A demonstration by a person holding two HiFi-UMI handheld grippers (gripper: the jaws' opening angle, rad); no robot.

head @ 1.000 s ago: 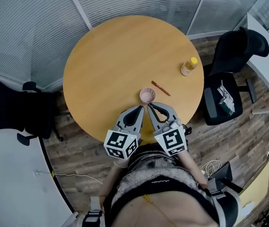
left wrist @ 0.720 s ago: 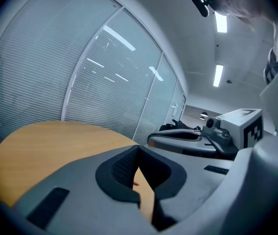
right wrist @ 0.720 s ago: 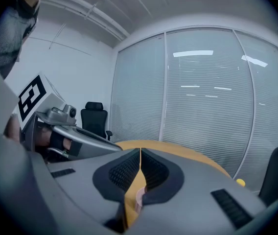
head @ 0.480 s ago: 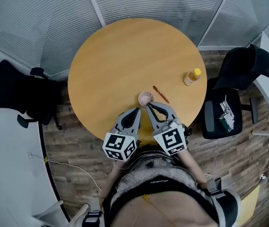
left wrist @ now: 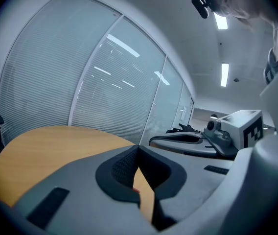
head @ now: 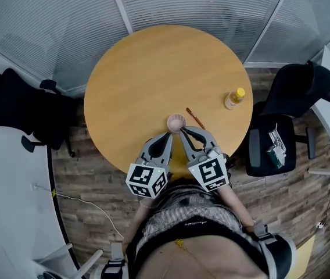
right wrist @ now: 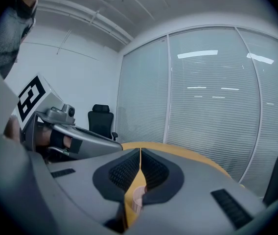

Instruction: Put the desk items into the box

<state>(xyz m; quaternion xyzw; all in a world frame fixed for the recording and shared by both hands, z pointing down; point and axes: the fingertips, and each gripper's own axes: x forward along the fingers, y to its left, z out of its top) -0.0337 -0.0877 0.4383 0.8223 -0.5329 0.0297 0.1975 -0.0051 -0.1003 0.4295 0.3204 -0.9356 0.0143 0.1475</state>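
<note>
Left gripper (head: 170, 135) & right gripper (head: 182, 131): fingers are pressed together, nothing between them. Small pink cup (head: 176, 121) sits on the surface (head: 147, 68) just ahead of both fingertips, w/ a thin pen (head: 196, 118) just right of it. Cup is prob. light, stiff plastic (too small to be sure); pinch its wall at the rim.

There is one round table (head: 153, 68). On it I count three loose things: one pink cup (head: 176, 121), one pen (head: 196, 118) and one bottle (head: 233, 98) with a yellow cap. There are two black office chairs, the left chair (head: 17, 106) and the right chair (head: 296, 97). There are two grippers, the left gripper (head: 171, 135) and the right gripper (head: 183, 132).
</note>
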